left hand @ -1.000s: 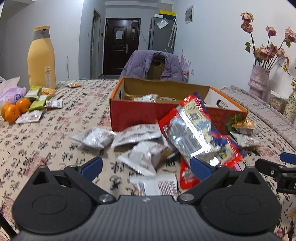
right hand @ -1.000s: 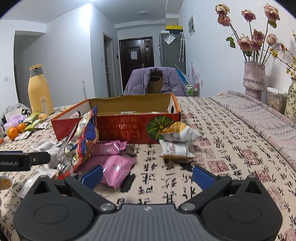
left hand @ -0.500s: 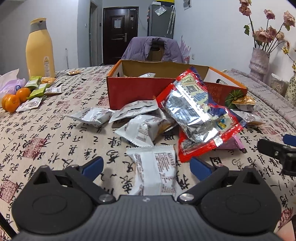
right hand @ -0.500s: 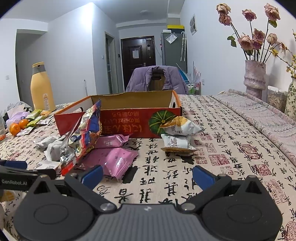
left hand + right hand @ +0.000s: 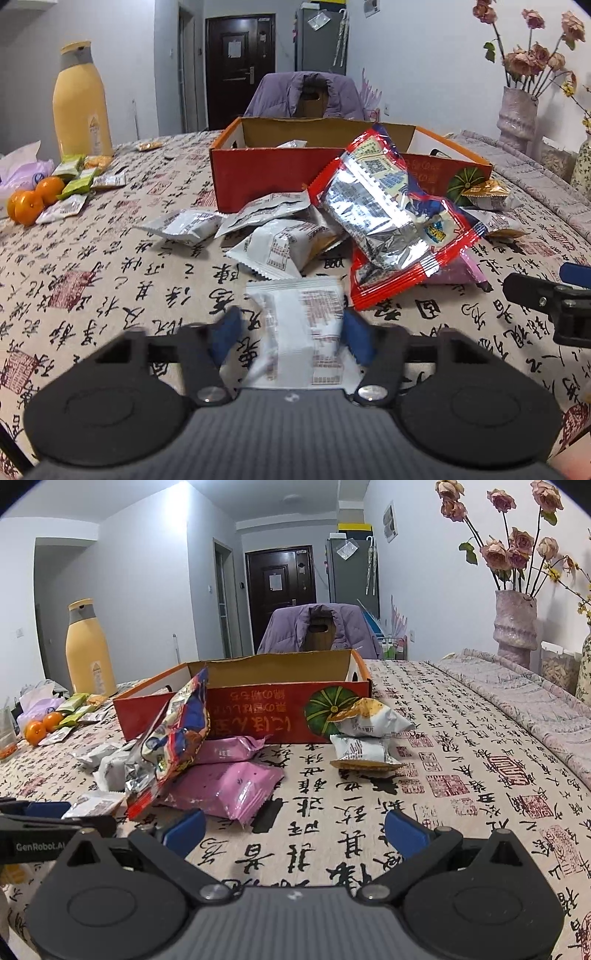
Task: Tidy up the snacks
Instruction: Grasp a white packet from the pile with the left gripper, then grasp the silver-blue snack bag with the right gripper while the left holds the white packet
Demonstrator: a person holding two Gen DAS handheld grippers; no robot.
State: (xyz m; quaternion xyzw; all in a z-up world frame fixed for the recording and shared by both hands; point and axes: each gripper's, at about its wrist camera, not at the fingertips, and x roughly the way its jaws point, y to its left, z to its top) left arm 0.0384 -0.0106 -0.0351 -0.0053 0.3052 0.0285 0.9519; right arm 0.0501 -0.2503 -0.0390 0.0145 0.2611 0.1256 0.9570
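Left gripper newly narrowed around white packet.

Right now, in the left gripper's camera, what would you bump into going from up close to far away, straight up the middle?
left gripper → white packet between its closing jaws → snack pile → red box → purple jacket on the chair → dark door.

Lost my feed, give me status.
Left gripper jaws just closing around white snack packet. Right gripper open, empty. Box ahead; red foil bag leans against it.
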